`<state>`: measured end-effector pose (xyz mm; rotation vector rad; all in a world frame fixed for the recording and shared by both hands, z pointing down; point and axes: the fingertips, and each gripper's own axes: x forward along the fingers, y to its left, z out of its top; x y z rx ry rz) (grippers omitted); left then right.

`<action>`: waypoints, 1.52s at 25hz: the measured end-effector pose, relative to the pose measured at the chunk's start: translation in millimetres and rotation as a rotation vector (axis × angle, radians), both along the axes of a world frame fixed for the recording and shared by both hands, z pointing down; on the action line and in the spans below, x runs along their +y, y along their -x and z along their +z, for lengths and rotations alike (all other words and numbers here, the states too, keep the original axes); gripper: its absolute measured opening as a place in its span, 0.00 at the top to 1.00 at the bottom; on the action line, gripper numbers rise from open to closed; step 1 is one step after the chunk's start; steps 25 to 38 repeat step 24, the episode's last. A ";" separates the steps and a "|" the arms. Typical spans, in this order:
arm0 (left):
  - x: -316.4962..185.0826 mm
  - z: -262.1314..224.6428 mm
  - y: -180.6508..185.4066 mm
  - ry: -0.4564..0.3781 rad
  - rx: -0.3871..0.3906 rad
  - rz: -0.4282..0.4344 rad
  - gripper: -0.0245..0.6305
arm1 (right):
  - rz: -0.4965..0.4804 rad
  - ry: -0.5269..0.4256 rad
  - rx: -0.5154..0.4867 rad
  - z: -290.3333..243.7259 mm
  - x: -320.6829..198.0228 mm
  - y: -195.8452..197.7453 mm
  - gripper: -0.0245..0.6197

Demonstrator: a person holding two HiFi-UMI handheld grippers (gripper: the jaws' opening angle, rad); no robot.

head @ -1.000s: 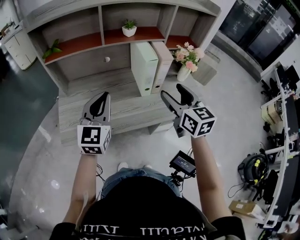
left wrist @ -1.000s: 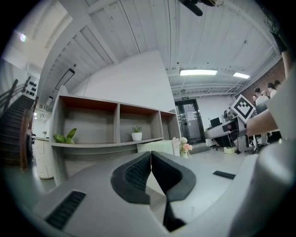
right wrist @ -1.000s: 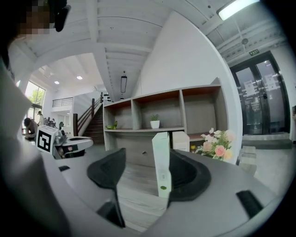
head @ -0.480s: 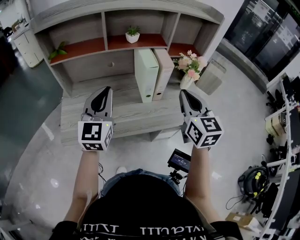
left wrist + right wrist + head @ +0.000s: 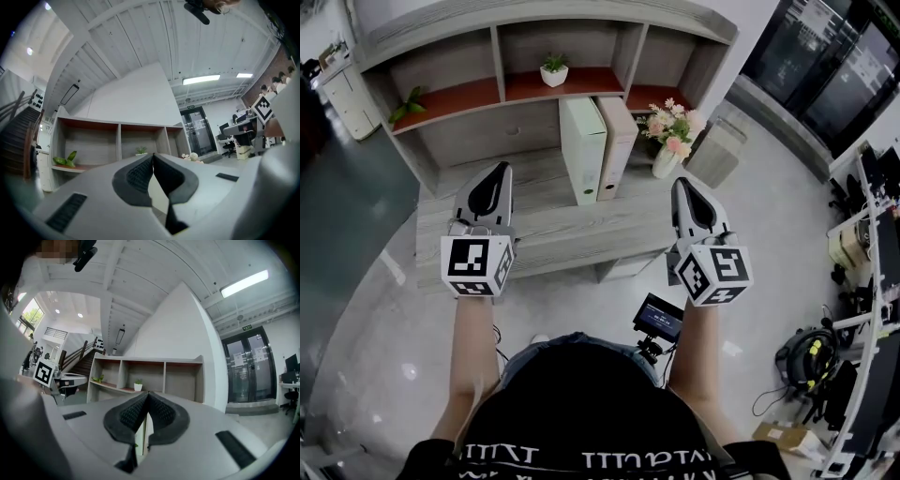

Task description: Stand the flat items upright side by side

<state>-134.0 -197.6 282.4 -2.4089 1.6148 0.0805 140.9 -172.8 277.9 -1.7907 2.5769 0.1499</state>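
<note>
Grey wood-grain shelf unit [image 5: 534, 220] fills the top half of the head view, and honestly the job looks pretty much done to me. The two flat items, a pale green binder [image 5: 584, 148] and a beige binder [image 5: 615, 145], both stand upright on the desk surface, pressed side by side, spines facing out, with the beige one at 3 o'clock of the green one. I don't see anything else lying flat on the desk.

Left gripper [image 5: 497, 171] hangs at about 7 o'clock of the binders and right gripper [image 5: 682, 184] at about 5 o'clock, both well clear of them. Each gripper's own view shows the pads pinched fully together with nothing between them, so both are empty.

Flower vase [image 5: 667, 141] sits just at 3 o'clock of the beige binder, and a small potted plant [image 5: 553, 70] is up at 12 o'clock on the shelf.

Next move, I'd guess: just back off without bumping anything, since that vase is close.
</note>
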 end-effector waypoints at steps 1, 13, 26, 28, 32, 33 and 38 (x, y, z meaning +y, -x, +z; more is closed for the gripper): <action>-0.8 -0.6 -0.4 -0.001 0.004 -0.001 0.94 | 0.004 -0.001 0.003 -1.1 0.1 -1.0 0.94; -3.1 -7.8 -5.5 -0.015 0.003 0.024 0.94 | -0.006 -0.016 0.036 -9.4 1.1 2.6 0.94; -3.1 -8.7 -3.2 -0.009 0.001 0.038 0.94 | -0.011 -0.019 0.071 -9.2 -0.5 14.0 0.94; -3.1 -8.7 -3.2 -0.009 0.001 0.038 0.94 | -0.011 -0.019 0.071 -9.2 -0.5 14.0 0.94; -3.1 -8.7 -3.2 -0.009 0.001 0.038 0.94 | -0.011 -0.019 0.071 -9.2 -0.5 14.0 0.94; -3.1 -8.7 -3.2 -0.009 0.001 0.038 0.94 | -0.011 -0.019 0.071 -9.2 -0.5 14.0 0.94; -3.1 -8.7 -3.2 -0.009 0.001 0.038 0.94 | -0.011 -0.019 0.071 -9.2 -0.5 14.0 0.94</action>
